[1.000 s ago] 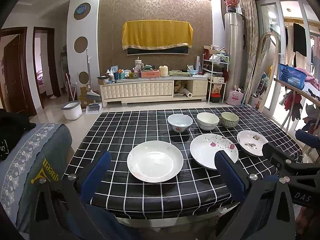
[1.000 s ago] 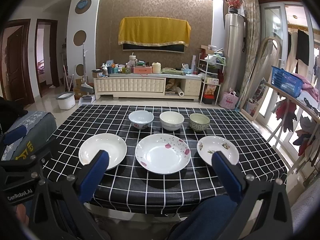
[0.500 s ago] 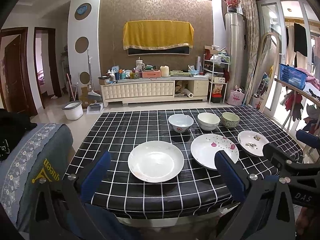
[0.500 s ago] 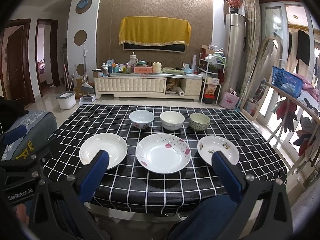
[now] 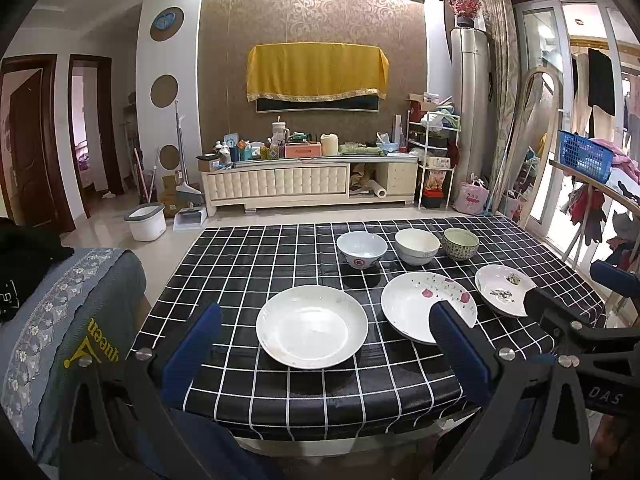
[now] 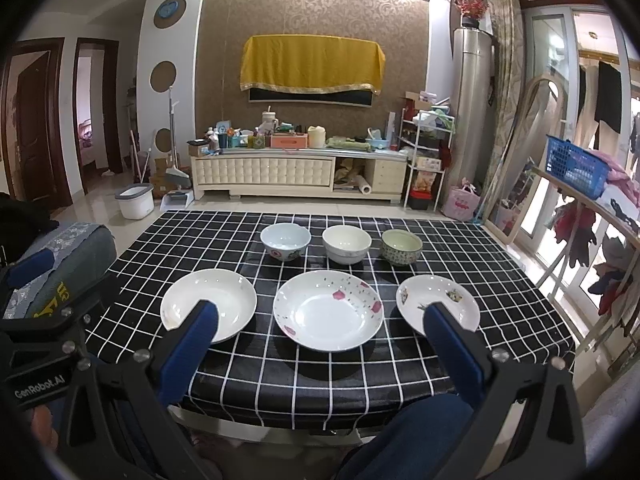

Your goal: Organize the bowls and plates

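While I hold both tools short of the table (image 5: 248, 264), my left gripper (image 5: 324, 322) has its blue fingers spread wide, pinching nothing, with the plain white plate (image 5: 312, 326) between them in its view. My right gripper (image 6: 320, 322) is spread just as wide and empty, framing the pink-flowered plate (image 6: 328, 310). A smaller plate (image 6: 438, 302) lies to the right. Behind the plates stand three bowls (image 6: 346, 244) in a row, each apart from the next.
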Demonstrator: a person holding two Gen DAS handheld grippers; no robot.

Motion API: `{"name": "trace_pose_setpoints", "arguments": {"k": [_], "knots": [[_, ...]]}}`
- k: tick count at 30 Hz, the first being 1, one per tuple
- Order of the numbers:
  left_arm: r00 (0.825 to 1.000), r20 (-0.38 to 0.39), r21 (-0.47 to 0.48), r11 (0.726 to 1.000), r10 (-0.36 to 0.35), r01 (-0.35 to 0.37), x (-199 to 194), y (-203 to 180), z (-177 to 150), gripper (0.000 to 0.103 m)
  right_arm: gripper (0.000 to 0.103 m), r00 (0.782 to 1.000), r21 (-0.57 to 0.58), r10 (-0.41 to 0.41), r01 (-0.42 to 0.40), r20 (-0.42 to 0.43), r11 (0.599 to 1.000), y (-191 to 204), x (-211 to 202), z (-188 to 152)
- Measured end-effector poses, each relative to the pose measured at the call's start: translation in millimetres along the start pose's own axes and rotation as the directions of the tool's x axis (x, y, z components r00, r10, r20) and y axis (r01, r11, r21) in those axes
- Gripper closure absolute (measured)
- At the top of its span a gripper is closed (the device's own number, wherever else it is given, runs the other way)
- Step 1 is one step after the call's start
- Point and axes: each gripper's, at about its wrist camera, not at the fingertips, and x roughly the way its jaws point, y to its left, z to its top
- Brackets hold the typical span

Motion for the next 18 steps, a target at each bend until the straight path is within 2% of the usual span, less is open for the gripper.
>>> {"name": "trace_pose_setpoints", "arguments": {"k": [6,12,18], "knots": [[1.000,0.016,0.014,1.000,0.015,-0.015,7,2,13,0.000,0.000,1.000,-0.006,0.004,-0.004,0.000,1.000,1,16,11],[0.999,-0.044,-0.007,1.000,0.002,-0.003,39,12,22,0.000,0.000,0.999,-0.035,0.029,-0.030,-0.030,0.999,9,45,27],[0.990,-0.076,-0.033,0.992,0.116,-0.118,81,35,30,0.000,0.000,0.994,-0.063,0.068,-0.074,-0.083,0.995,23,87,39]]}}
